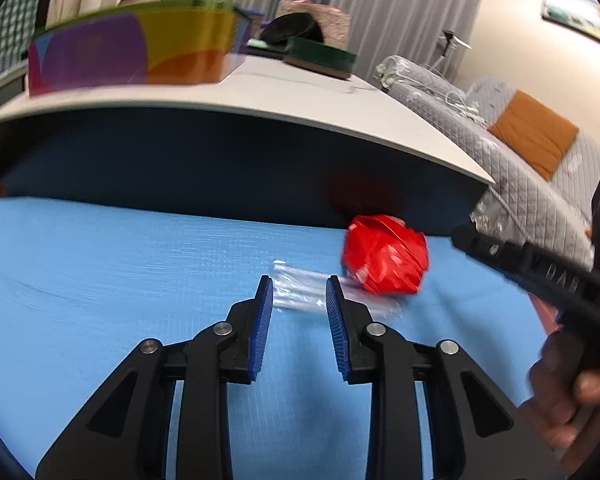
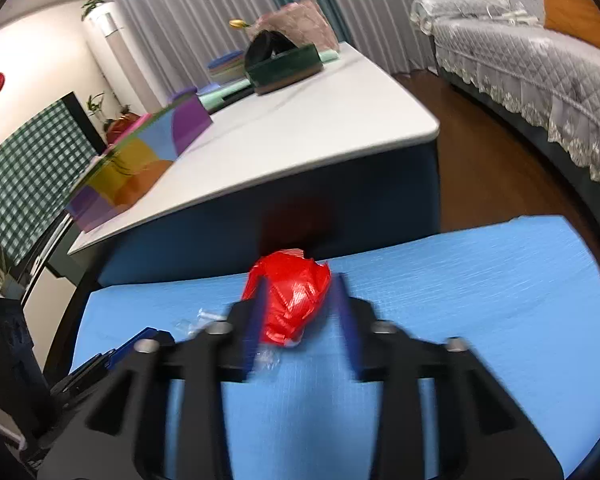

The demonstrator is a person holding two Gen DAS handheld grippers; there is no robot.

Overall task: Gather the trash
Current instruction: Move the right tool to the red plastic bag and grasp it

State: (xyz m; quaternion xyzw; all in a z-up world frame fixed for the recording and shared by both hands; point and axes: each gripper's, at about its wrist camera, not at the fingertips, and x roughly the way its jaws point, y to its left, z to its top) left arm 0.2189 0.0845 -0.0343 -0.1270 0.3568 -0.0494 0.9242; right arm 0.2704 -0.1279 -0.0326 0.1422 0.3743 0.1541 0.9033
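Here, largest first. A white surface (image 1: 260,96) fills the back, carrying a multicoloured box (image 1: 128,52) at 10 o'clock in the left wrist view and a dark green tray (image 1: 320,58) at 12. A grey-quilted sofa (image 1: 532,168) lies at 2 o'clock. In front, a blue mat (image 1: 100,280) spreads low and wide; whether it lies on the floor or on a low stand I cannot tell.

Task state, as a judgement: early. Both pieces of trash lie loose on the mat and no bin or bag shows in either view. All of the collecting remains.

Trash: a crumpled red wrapper (image 1: 384,256) at 1 o'clock from centre in the left view, hard by the mat's far edge. A clear plastic wrapper (image 1: 300,292) lies just beside it, toward 9 o'clock, flat and hard to read through the blur.

Left tool (image 1: 298,316): jaws partly apart, released, nothing clamped. The clear wrapper sits just past the tips and between their lines; contact is not evident.

Right tool (image 2: 300,312): smeared by motion, jaws roughly half apart, straddling the red wrapper (image 2: 288,300). The pads do not appear to press on it, so probably released, not yet grasping. A hand (image 1: 572,392) carries this tool at 4 o'clock in the left view.
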